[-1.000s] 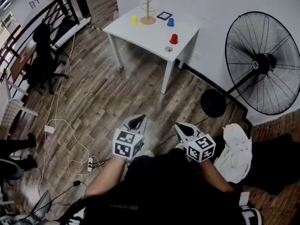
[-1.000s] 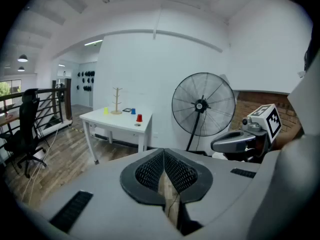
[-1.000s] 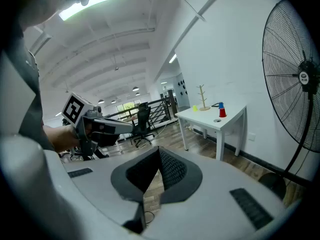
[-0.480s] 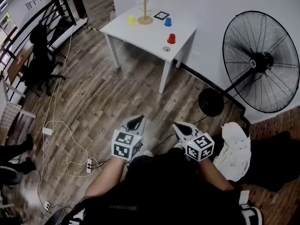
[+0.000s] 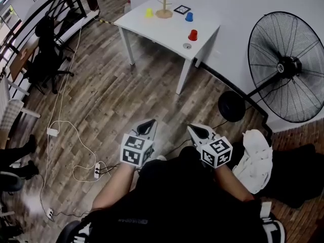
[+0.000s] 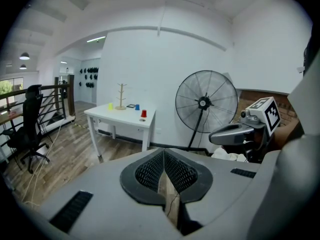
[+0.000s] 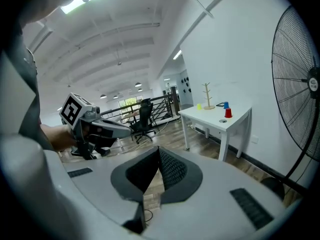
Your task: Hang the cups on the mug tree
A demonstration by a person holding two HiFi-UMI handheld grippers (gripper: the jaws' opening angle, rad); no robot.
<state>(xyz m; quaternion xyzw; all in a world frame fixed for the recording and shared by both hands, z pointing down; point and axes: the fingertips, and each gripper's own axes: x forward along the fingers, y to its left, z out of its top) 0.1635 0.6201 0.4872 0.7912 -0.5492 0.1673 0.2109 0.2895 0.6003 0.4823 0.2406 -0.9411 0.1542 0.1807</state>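
Left gripper [image 5: 148,125]: fingers [image 6: 150,170] pressed together, nothing between them, held low before the person's body over the wooden floor [image 5: 111,95]. Right gripper [image 5: 196,130]: fingers likewise closed tip to tip, empty, near the left one (each marker cube faces up). White cloth heap [image 5: 255,158] to the right; cables [image 5: 66,135] to the left. Standing fan [image 5: 288,67] beyond. White table [image 5: 167,32], far off: red cup [image 5: 193,35] near its front edge; blue cup [image 5: 189,17] and yellow cup [image 5: 149,13] flank the mug tree [image 5: 164,4]. All three stand on the tabletop.

Left hand-held gripper [image 6: 163,154] closed (empty); table [image 6: 118,115] well ahead.
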